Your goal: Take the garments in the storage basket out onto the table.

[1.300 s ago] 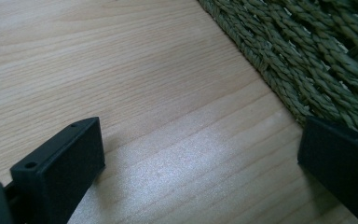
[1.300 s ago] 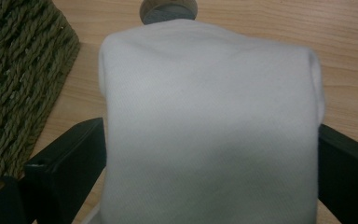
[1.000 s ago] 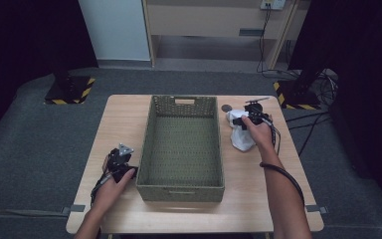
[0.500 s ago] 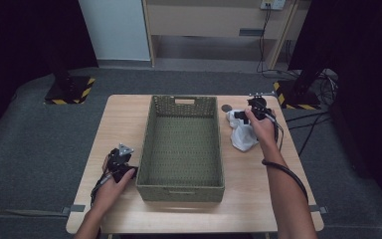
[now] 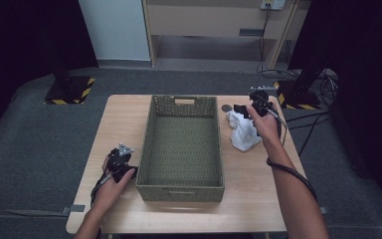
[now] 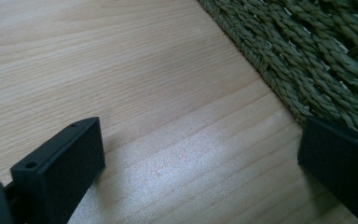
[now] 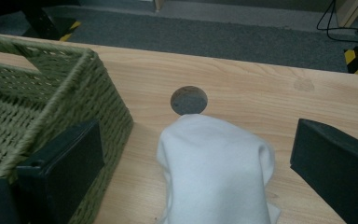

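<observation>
Right gripper view: white cloth [image 7: 216, 168] lies on the surface between the wide-open jaws of the right hand-held gripper [image 7: 200, 172], not yet gripped; basket [image 7: 37, 107] to its left, empty.

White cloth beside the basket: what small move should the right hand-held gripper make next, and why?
Probably lower the right hand-held gripper and shut it on the white cloth. Its jaws stand open to either side of the cloth, which lies bunched on the table beside the empty green basket.
</observation>
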A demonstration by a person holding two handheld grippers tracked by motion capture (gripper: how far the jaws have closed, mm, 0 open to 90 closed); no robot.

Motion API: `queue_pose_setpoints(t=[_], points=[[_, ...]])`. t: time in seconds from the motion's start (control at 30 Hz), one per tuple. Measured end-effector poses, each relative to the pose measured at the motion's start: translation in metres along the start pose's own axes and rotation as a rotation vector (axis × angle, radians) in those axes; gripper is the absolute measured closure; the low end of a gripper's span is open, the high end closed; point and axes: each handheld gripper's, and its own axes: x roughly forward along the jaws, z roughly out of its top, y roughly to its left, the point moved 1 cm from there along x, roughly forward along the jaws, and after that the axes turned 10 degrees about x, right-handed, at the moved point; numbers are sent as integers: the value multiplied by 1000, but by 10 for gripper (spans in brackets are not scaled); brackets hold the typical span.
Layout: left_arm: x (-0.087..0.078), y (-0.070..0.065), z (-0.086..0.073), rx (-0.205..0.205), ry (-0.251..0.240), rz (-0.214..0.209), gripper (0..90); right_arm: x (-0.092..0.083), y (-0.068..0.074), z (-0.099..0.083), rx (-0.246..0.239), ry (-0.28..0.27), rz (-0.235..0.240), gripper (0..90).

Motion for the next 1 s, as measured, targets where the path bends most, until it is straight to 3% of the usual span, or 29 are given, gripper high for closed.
queue_pose_setpoints(t=[0.17, 0.3, 0.53, 1.0], points=[[0, 0, 0, -2, 0, 1, 0, -17, 4, 5, 17, -59, 44, 31], [0, 0, 0, -1, 0, 1, 0, -27, 8, 5, 9, -67, 55, 23], [0, 0, 0, -1, 0, 1, 0, -46, 17, 0, -51, -75, 76, 21], [0, 0, 0, -1, 0, 1, 0, -73, 21, -34, -93, -80, 103, 20]])
